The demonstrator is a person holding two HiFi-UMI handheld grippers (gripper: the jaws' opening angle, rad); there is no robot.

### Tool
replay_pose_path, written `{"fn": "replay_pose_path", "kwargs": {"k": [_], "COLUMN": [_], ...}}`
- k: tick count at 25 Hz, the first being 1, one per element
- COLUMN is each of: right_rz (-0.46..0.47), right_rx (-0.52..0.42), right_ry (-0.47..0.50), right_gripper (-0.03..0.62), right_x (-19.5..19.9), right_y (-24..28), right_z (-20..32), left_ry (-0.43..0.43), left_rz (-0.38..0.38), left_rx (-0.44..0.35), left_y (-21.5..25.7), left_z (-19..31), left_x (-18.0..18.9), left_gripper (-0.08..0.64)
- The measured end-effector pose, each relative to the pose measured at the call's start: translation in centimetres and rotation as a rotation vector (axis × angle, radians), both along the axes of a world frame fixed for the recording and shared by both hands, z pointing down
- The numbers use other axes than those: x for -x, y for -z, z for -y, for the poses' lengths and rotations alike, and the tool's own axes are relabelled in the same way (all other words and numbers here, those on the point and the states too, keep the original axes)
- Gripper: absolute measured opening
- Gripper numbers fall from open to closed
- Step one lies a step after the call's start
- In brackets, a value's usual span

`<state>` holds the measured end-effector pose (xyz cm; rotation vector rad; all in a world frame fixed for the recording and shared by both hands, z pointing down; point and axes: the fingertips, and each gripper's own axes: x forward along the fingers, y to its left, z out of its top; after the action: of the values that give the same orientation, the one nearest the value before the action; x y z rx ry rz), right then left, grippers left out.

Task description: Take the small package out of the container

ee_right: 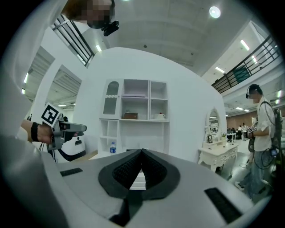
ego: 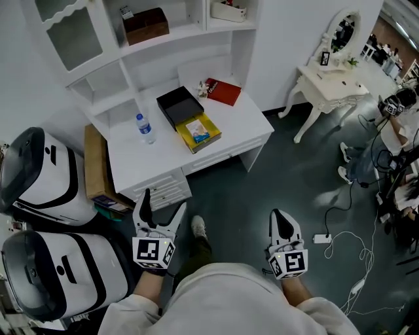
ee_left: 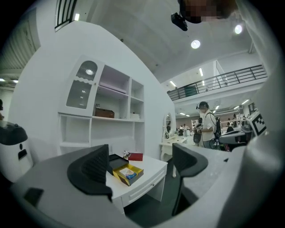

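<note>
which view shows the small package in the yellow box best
The head view: it looks down into the open yellow box, so the small package lies fully exposed. The left gripper view shows it small, at a low angle. The right gripper view does not show it; shut jaws fill the middle.

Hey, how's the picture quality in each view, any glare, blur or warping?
Head view: even light, sharp, no glare on the desk. Left gripper view: heavy fisheye bending, the railing bows, black corners. Right gripper view: same bending, a ceiling lamp glares at the top.
</note>
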<state>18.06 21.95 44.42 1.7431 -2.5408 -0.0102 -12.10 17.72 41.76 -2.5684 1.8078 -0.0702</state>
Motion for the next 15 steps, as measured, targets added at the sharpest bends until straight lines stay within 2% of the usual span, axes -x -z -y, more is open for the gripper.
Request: {"fn": "replay_pose_path", "kwargs": {"k": [15], "right_rz": [-0.029], "right_rx": [0.018], "right_ry": [-0.041], "right_gripper": [0.025], "right_x": [7.1], "right_y": [2.7], "right_z": [19.7], "left_ry": [-0.083], "left_rz": [-0.027], "left_rx": [0.085], "left_y": [-1.2], "left_z": [20.3], "left_x": [3.3], "left_gripper": [0.440]}}
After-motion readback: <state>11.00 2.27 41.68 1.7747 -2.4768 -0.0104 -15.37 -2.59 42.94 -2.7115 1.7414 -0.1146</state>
